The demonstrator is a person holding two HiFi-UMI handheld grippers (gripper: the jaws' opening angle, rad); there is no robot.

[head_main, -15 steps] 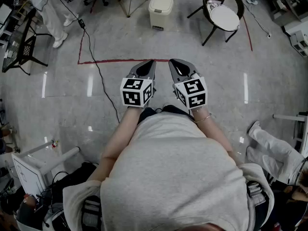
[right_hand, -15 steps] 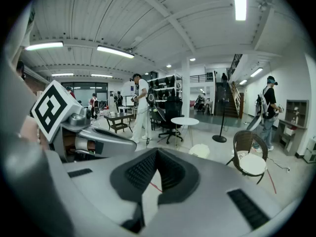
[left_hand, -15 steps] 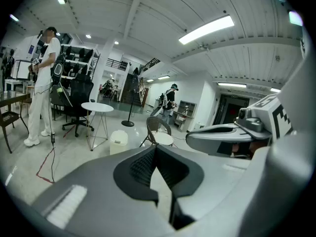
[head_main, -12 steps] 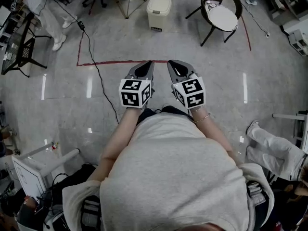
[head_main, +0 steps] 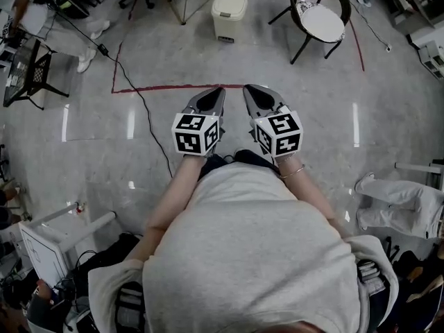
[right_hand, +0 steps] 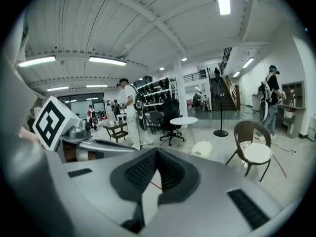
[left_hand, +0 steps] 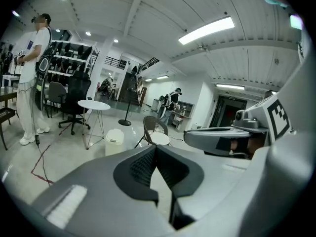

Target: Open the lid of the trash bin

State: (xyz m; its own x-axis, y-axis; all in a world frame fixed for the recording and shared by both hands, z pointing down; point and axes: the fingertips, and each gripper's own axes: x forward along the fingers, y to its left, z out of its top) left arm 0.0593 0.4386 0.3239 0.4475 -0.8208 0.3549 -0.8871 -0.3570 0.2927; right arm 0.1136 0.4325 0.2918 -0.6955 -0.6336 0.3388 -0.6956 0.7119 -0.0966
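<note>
- While the person holds them side by side in front of the body, the left tongs (head_main: pixel 219 90) and the right tongs (head_main: pixel 247 89) are each closed tip to tip on nothing, pointing ahead over bare floor.
- Just past their tips a red tape line (head_main: pixel 173 87) crosses the floor, and a black cable (head_main: pixel 141 103) runs by on the outer side of the left tongs.
- Well ahead of both tongs, almost straight on, stands the trash bin (head_main: pixel 229 14) with its lid (head_main: pixel 231 1) down. Nothing touches it, so the task looks unstarted.
- Ahead and to the right of the right tongs, near the bin, sits a chair (head_main: pixel 320 18).
- Risks, as I judge them:
  - Arriving with the tongs closed leaves no way to pinch the lid's edge.
  - The cable could snag a foot on the walk.
  - A light bin may slide or tip if the lid is shoved rather than lifted.
  - A wide swing to the right could clip the chair.
</note>
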